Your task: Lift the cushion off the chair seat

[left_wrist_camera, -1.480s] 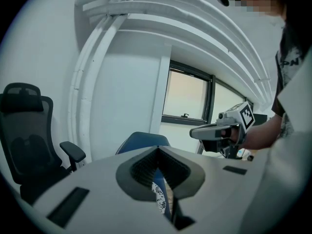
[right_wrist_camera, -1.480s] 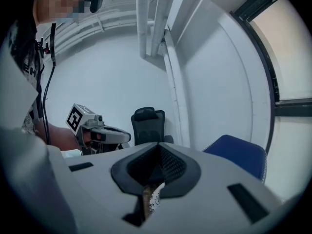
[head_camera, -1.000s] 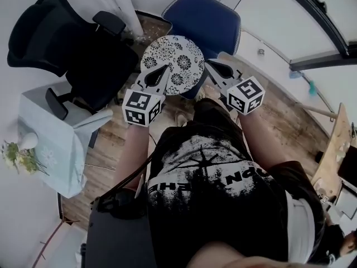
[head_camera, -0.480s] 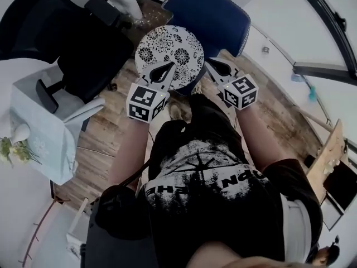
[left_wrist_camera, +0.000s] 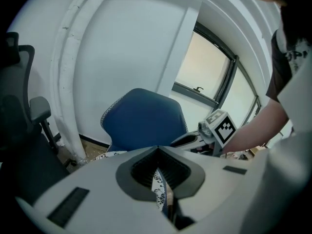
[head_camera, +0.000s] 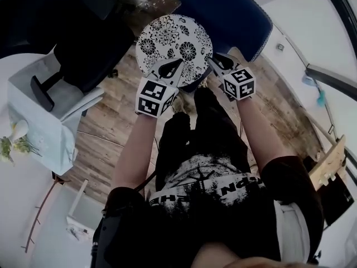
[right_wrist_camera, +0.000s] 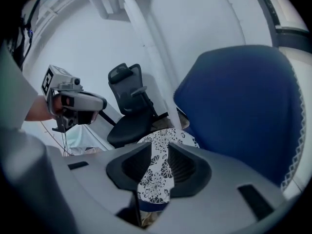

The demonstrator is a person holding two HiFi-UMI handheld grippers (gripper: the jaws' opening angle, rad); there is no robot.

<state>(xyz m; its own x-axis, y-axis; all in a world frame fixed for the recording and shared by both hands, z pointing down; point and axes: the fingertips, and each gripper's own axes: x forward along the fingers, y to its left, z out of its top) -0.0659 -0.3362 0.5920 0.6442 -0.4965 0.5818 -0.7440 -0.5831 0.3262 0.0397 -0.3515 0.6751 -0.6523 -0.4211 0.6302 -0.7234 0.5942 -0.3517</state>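
Left gripper [head_camera: 177, 63] clamps the floral cushion's [head_camera: 173, 38] edge. Beside it, the right gripper's [head_camera: 214, 60] jaws are opening with the cushion between them, blue chair [head_camera: 226, 10] beyond.

Black T-shirt [head_camera: 215, 202], white print; dark trousers [head_camera: 215, 124].
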